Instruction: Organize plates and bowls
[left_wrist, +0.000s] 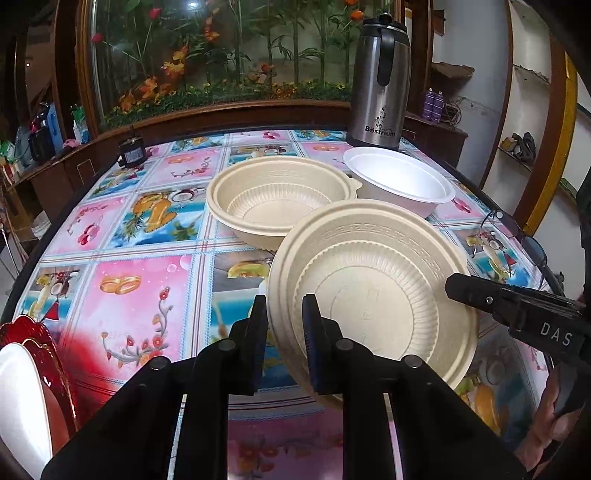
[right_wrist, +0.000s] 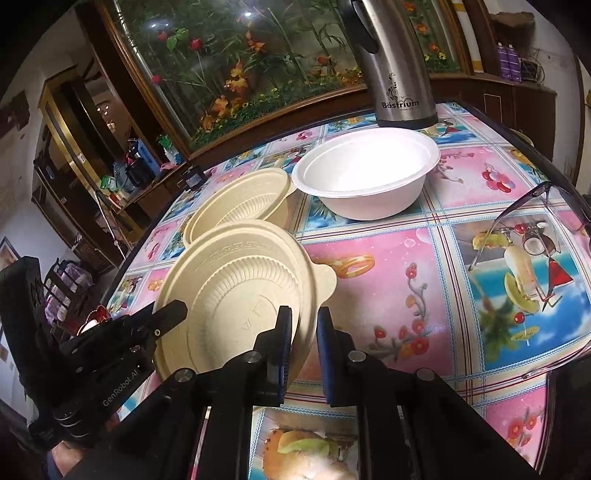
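Observation:
A beige ribbed bowl (left_wrist: 373, 295) is held tilted above the flowered tablecloth, its inside facing the left wrist camera. My left gripper (left_wrist: 284, 314) is shut on its left rim, and my right gripper (right_wrist: 304, 325) is shut on the opposite rim of the same bowl (right_wrist: 236, 295). Each gripper also shows in the other's view: the right gripper (left_wrist: 452, 286) at the bowl's right edge, the left gripper (right_wrist: 179, 310) at its left edge. A second beige bowl (left_wrist: 277, 199) sits on the table behind. Next to it stands a white foam bowl (left_wrist: 402, 181).
A steel thermos (left_wrist: 380, 81) stands at the table's far edge behind the white bowl. Eyeglasses (right_wrist: 535, 258) lie at the right edge. A red plate (left_wrist: 37, 332) with a white plate on it sits at the near left. A small black object (left_wrist: 131, 153) is at the far left.

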